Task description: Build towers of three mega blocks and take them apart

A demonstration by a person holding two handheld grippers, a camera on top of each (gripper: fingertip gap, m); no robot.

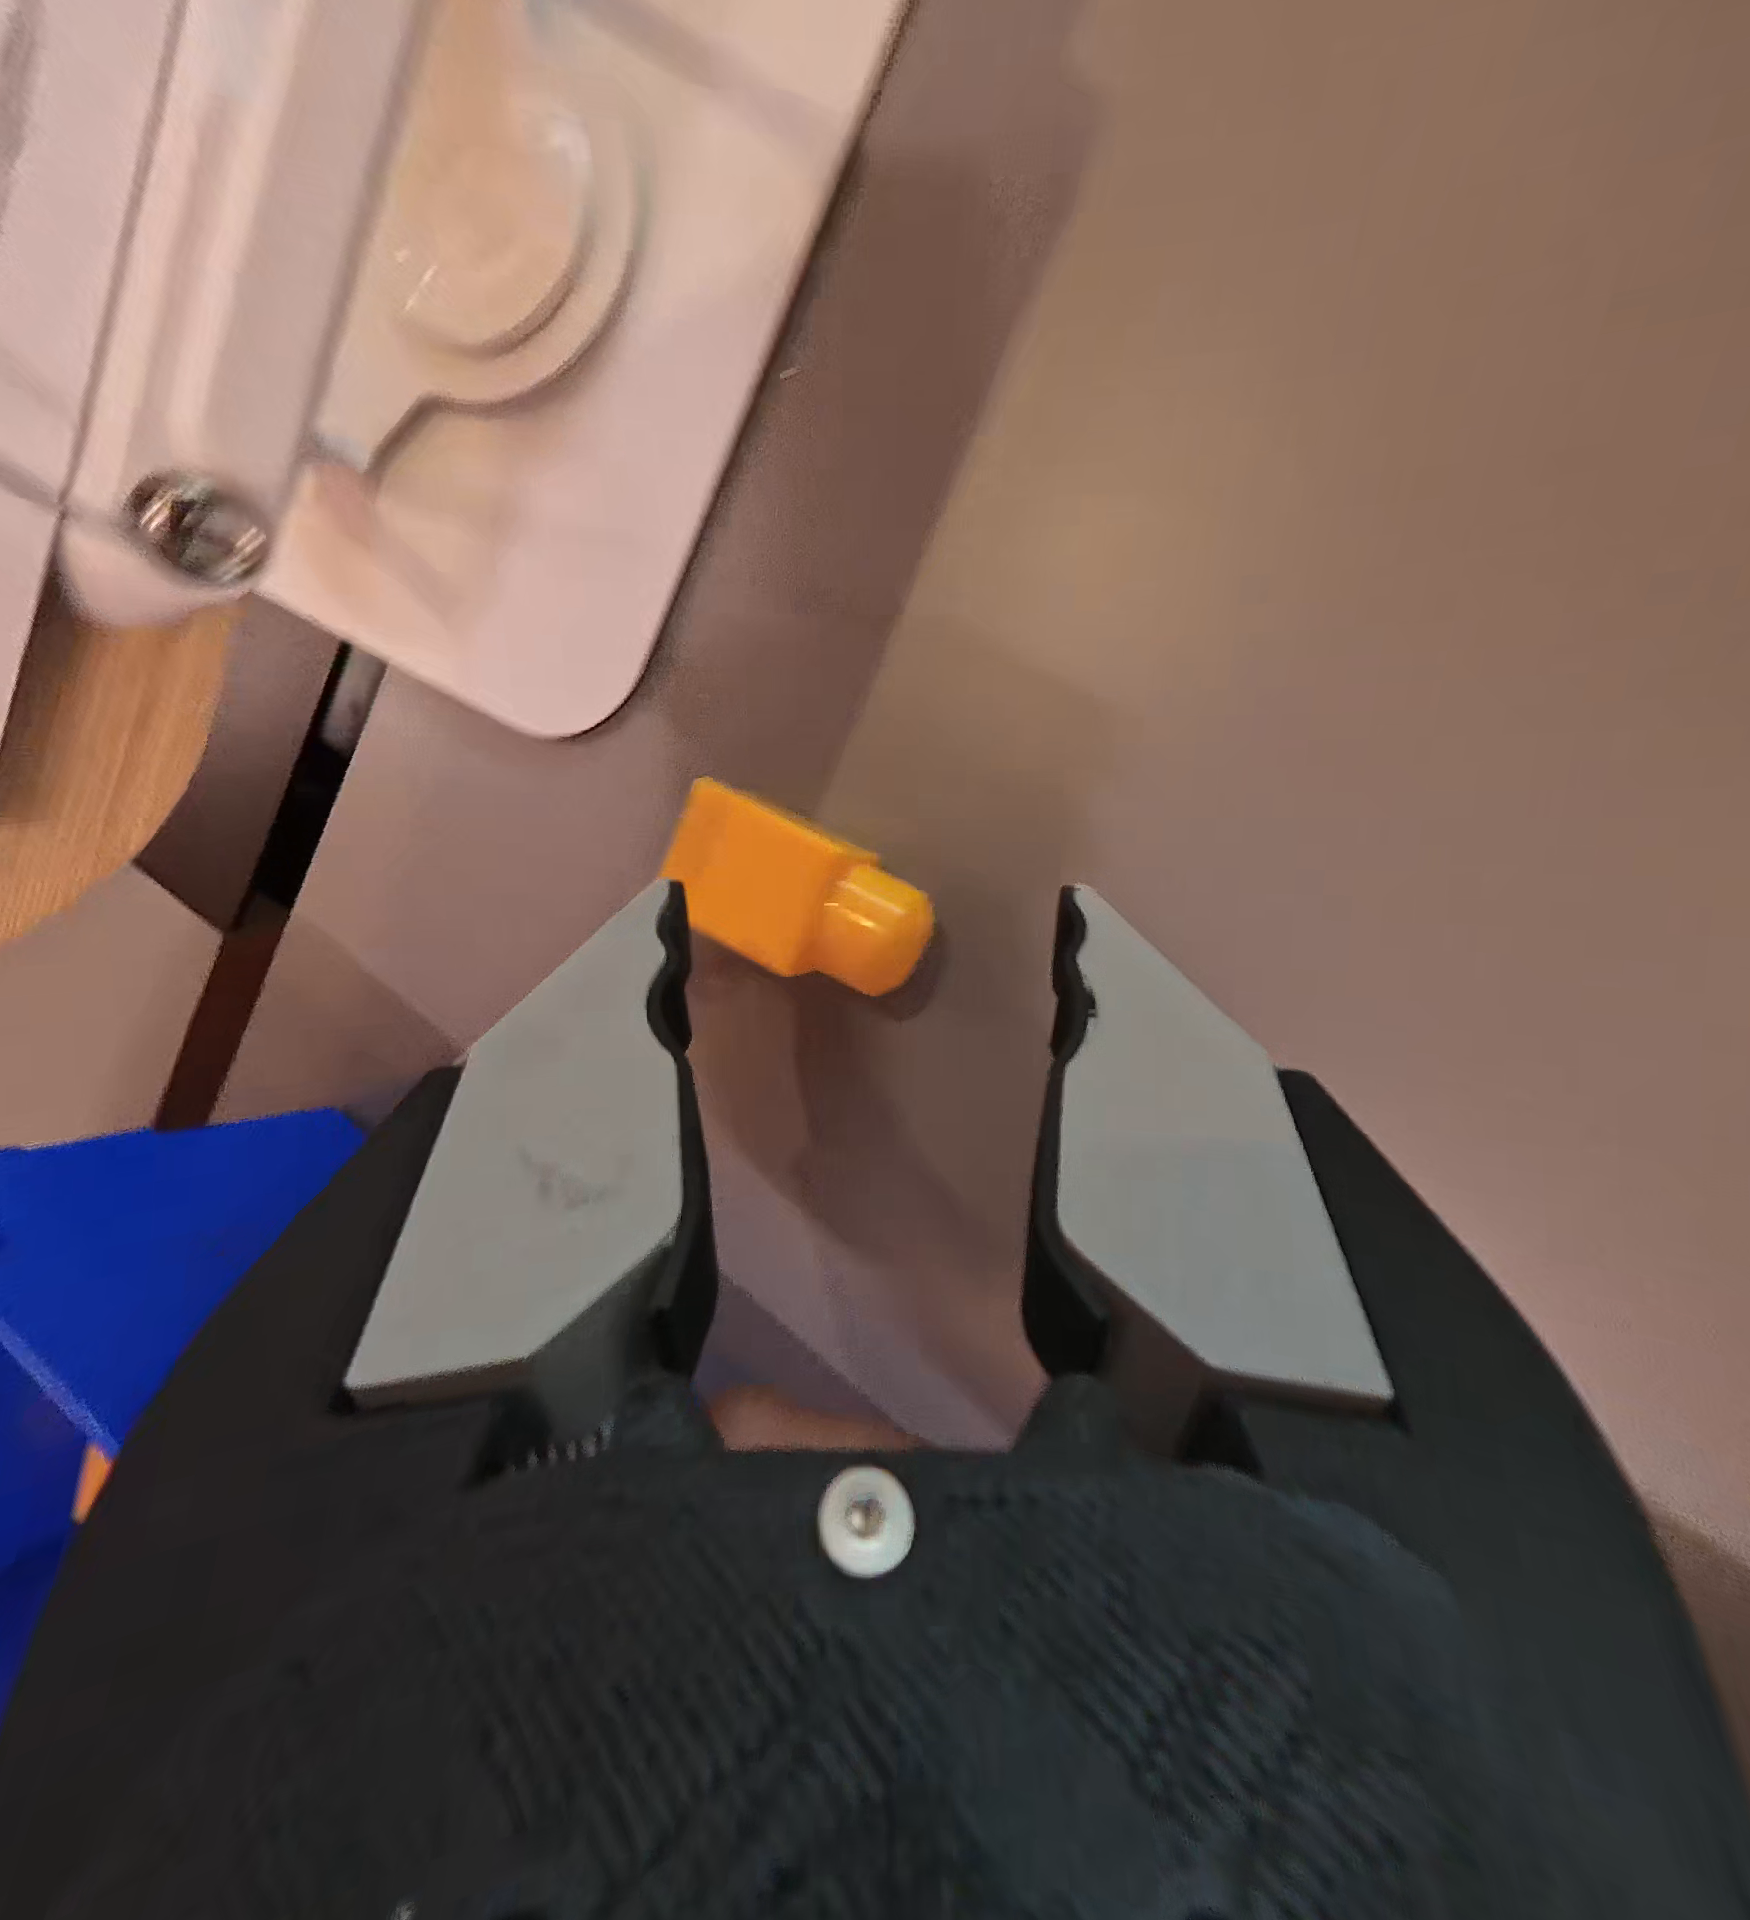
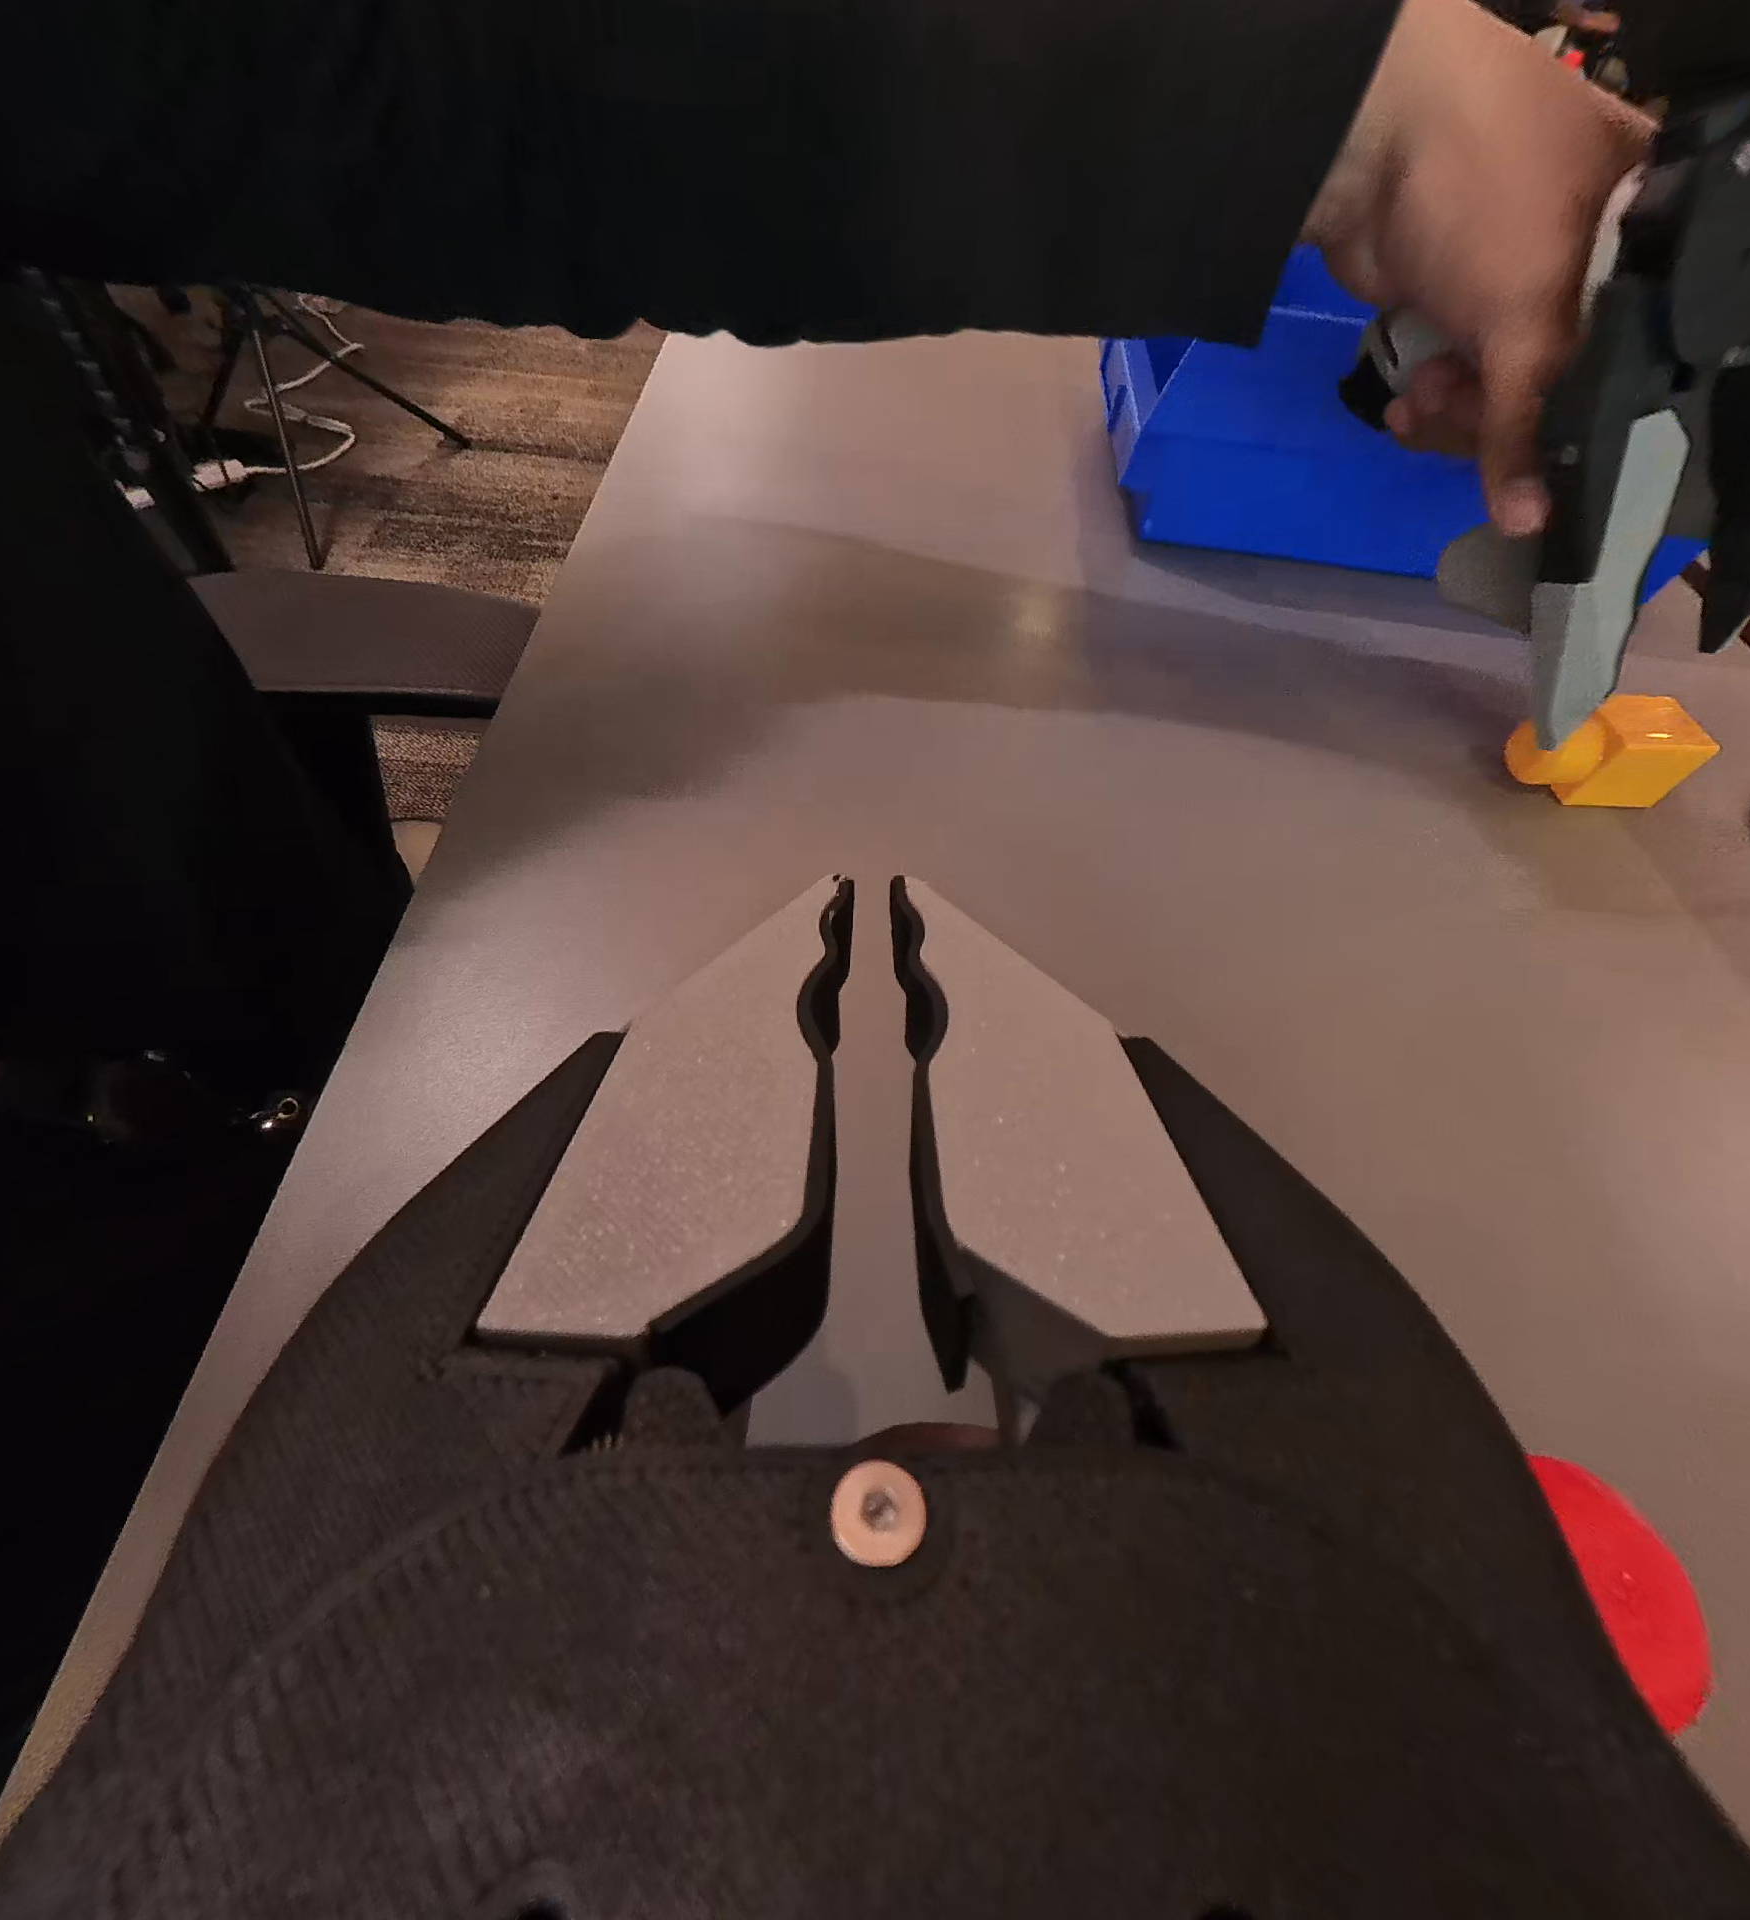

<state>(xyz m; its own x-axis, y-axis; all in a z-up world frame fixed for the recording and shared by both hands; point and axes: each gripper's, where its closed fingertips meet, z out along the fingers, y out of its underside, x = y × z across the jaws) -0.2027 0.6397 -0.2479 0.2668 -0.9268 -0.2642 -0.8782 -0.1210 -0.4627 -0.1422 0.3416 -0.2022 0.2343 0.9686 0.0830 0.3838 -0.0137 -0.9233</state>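
Observation:
An orange mega block point(image 1: 767, 883) lies on its side on the grey table point(image 1: 1370, 520), its stud pointing right. My left gripper point(image 1: 871, 902) is open and empty just short of it; the block sits beyond the left fingertip point(image 1: 671, 935), with no pad pressing on it. In the right wrist view the left gripper point(image 2: 1640, 686) hovers over the same block point(image 2: 1629, 764), one finger in front of the stud. My right gripper point(image 2: 871, 883) is shut with only a thin slit between the pads and nothing in it, low over the bare table point(image 2: 954, 727).
A blue bin point(image 2: 1266, 457) stands on the table behind the block; it also shows in the left wrist view point(image 1: 71, 1247). A white flat object point(image 1: 435, 312) lies beyond the block. A red object point(image 2: 1619, 1600) sits beside my right gripper. The table's left edge and a chair point(image 2: 362, 634) are at left. There is about 30 centimetres between the tips of the two grippers.

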